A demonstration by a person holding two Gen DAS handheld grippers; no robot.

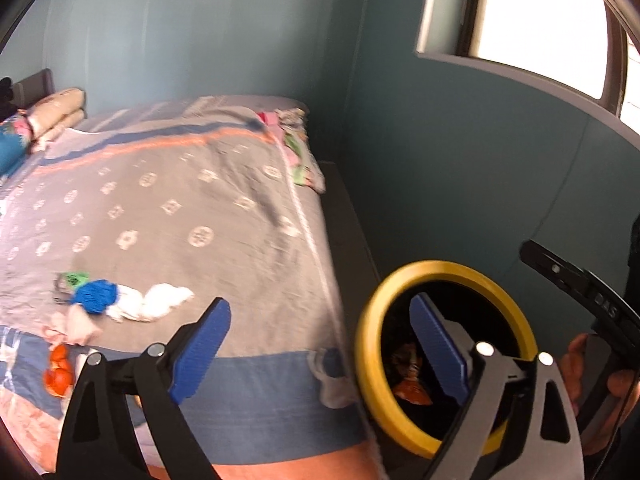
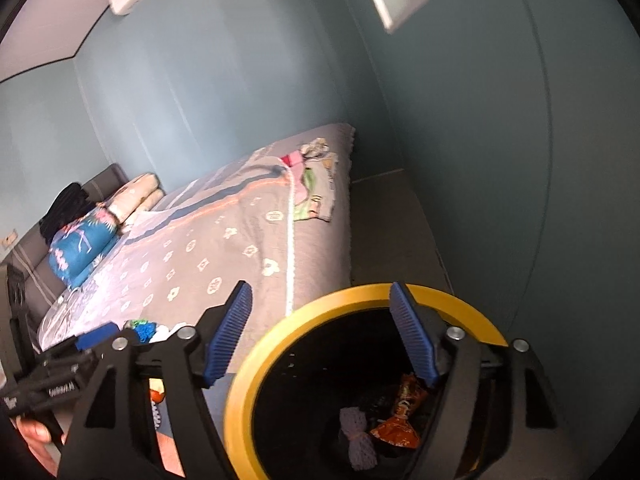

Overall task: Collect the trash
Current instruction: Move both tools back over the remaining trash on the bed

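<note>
A black bin with a yellow rim [image 1: 400, 284] [image 2: 304, 312] stands on the floor beside the bed's near right corner. An orange wrapper [image 2: 396, 424] and a pale crumpled piece [image 2: 356, 436] lie inside it. On the bedspread lie a blue crumpled piece [image 1: 94, 296], white tissue [image 1: 156, 300], a green wrapper [image 1: 74, 279] and an orange wrapper [image 1: 58, 372]. My left gripper [image 1: 324, 350] is open and empty, one finger over the bed's edge, the other over the bin. My right gripper [image 2: 320, 334] is open and empty over the bin's rim.
The bed [image 1: 180, 200] has a grey patterned spread, pillows [image 2: 80, 244] at its head and folded clothes [image 2: 316, 184] at the far corner. A blue-green wall [image 2: 480, 160] and a narrow floor strip [image 2: 392, 232] run along the bed's right side. A window [image 1: 540, 12] is above.
</note>
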